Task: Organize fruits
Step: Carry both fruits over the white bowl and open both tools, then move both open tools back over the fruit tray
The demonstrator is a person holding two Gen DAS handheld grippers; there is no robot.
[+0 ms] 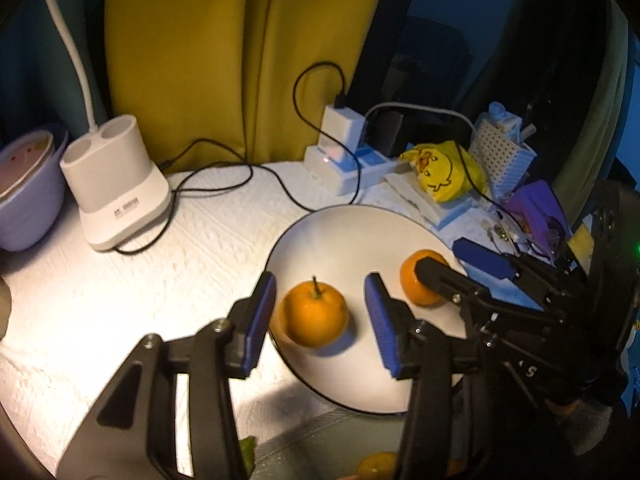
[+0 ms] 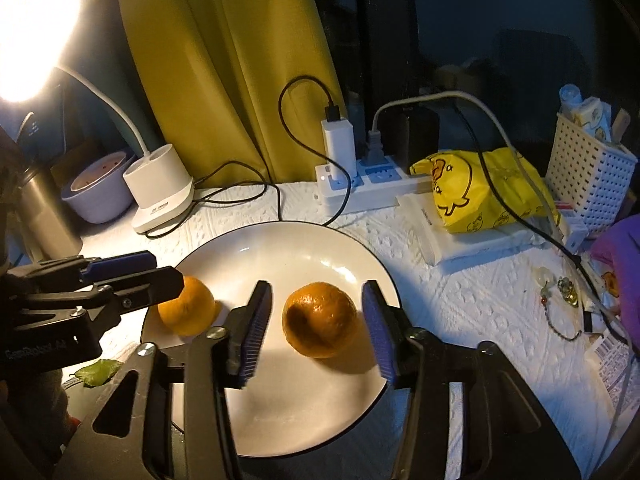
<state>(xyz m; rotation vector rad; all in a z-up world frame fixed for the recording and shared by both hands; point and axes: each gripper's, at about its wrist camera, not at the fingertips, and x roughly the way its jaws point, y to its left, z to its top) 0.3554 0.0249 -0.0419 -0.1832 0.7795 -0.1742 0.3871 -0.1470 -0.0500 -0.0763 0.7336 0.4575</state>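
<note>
Sitting on the plate [image 2: 320,248], each orange is lying squarely between its own tool's parted pads — left tool [image 1: 320,320] bracketing the stemmed orange [image 1: 314,314], right tool [image 2: 316,332] bracketing the darker orange [image 2: 320,322] — neither one gripping.

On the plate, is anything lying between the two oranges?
No object lies there. In the right wrist view, only the right gripper's left finger stands over bare plate between the stemmed orange and the darker orange.

A white plate [image 2: 280,248] sits on a pale textured cloth [image 2: 460,292]. Two oranges rest on it: one [image 2: 320,320] lies between the right gripper [image 2: 316,332]'s parted blue pads without touching them; the other [image 2: 188,312] sits at the left gripper [image 2: 132,276]'s tips. A lamp [image 2: 36,32] glows at upper left.
</note>
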